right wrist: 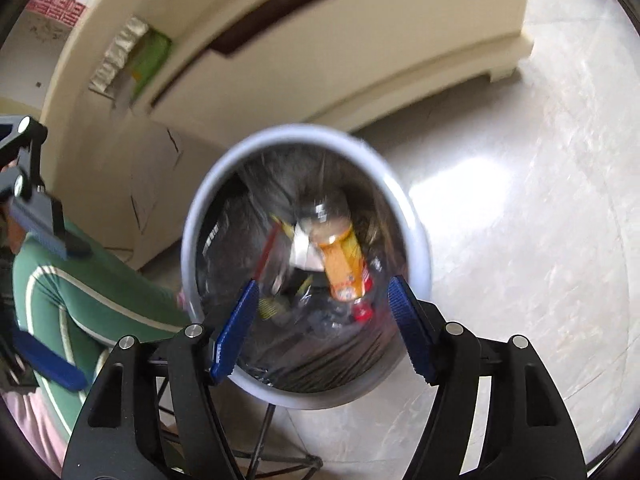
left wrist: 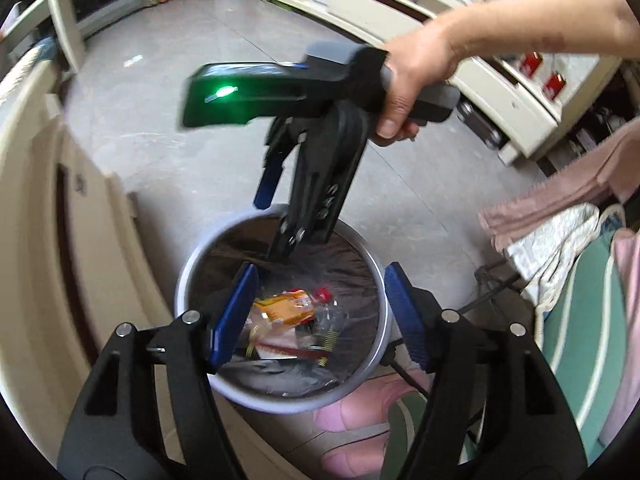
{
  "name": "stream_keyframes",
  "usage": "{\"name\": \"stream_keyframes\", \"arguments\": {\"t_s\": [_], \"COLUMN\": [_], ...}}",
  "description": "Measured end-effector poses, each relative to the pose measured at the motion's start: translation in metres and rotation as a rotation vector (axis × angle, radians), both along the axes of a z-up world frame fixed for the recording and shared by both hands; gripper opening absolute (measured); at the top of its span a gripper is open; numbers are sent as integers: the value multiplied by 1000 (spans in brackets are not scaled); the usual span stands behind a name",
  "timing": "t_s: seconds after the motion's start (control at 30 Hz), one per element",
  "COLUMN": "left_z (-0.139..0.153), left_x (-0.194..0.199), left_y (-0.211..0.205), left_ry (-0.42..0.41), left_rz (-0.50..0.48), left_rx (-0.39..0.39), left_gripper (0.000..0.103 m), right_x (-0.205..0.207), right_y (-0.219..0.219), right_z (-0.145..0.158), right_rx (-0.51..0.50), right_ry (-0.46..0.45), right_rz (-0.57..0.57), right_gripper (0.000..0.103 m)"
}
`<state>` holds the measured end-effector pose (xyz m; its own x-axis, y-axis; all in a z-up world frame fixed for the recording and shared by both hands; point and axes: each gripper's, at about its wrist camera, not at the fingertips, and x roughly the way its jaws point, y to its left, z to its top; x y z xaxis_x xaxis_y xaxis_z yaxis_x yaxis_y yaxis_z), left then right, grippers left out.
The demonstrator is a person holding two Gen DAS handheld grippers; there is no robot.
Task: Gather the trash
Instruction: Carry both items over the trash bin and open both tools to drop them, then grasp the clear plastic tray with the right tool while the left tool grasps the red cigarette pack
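Observation:
A white-rimmed trash bin [left wrist: 182, 280] with a dark liner stands on the floor, directly under both grippers. Inside lie an orange packet [left wrist: 284, 308], a red cap [left wrist: 322, 294] and clear plastic. My left gripper [left wrist: 320, 314] hangs over the bin's mouth, open, with nothing between its blue pads. A hand holds my right gripper [left wrist: 282, 220] at the bin's far rim, its jaws apart. In the right wrist view my right gripper [right wrist: 322, 322] is open and bare above the bin [right wrist: 208, 200], where an orange-labelled bottle [right wrist: 344, 264] lies. My left gripper [right wrist: 44, 296] shows at the left edge.
A cream cabinet [left wrist: 36, 200] stands close on the bin's left. A low TV unit [left wrist: 480, 80] runs along the far side. Pink and patterned cloth [left wrist: 560, 216] hangs at the right. A person's green trouser leg [right wrist: 80, 288] and pink slipper [left wrist: 360, 412] are beside the bin.

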<state>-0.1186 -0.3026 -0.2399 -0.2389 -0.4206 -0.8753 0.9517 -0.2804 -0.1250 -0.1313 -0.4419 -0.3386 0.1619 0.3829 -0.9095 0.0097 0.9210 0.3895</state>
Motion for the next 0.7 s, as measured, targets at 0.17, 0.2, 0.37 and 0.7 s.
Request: {"name": "stream_keyframes", "arguments": {"t_s": [0.17,0.2,0.37,0.7], "left_z": [57,68,117,165], "left_x": [34,41,89,200], "left_y": [37,46,94,161], "left_ry": [-26,-49,-162,-333], "left_rz": [134,161,319,634], "left_rx": [-86,-98,-141,-213], "left_gripper": [65,66,73,96], "right_x": [4,7,33,136], "right_y": [3,7,22,80], "right_z": [58,73,147,235], "right_rx": [-11,-16,-49,-212], "right_ry": [-121,-154,-317,-520], "right_rz": [28,45,124,213], "right_gripper": [70,70,80,90]}}
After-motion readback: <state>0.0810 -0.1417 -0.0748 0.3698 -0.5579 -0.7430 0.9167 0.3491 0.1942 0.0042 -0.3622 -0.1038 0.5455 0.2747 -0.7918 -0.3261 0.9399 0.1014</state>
